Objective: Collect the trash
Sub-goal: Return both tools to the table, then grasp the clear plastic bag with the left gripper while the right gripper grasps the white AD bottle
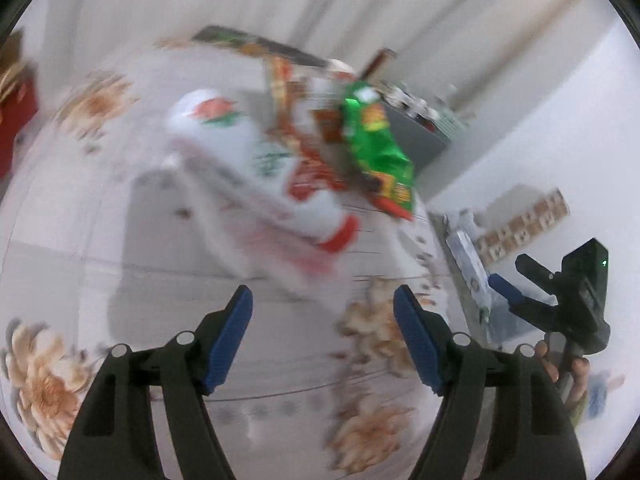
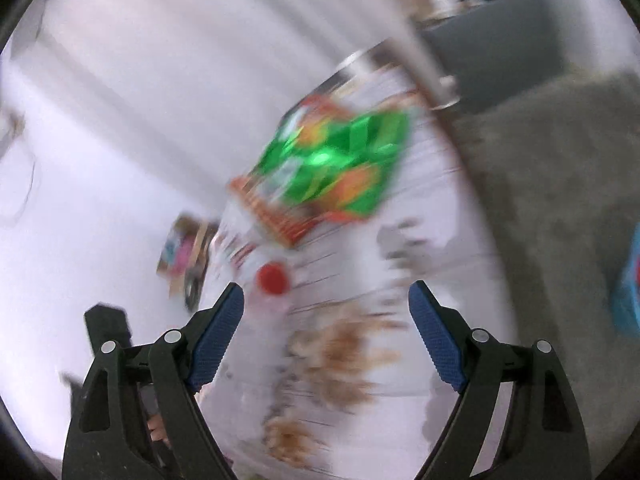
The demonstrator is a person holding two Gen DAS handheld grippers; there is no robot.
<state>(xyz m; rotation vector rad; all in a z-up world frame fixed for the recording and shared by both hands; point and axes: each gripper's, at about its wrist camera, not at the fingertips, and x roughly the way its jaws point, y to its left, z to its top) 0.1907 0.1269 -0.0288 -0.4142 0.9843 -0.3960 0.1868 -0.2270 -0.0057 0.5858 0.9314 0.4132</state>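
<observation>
Floral tablecloth (image 1: 280, 360): one green snack bag (image 1: 376, 148), one red-capped bottle (image 1: 256, 160); both jaws released, empty.

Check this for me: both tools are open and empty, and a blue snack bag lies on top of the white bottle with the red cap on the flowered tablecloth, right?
One slip: the snack bag is green, not blue, as both wrist views show. The rest holds: the left tool and right tool are open and empty, and the bag lies over the white bottle with its red cap on the flowered tablecloth.

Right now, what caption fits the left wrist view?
Open left tool above a flowered tablecloth, facing a green snack bag and bottle.
</observation>
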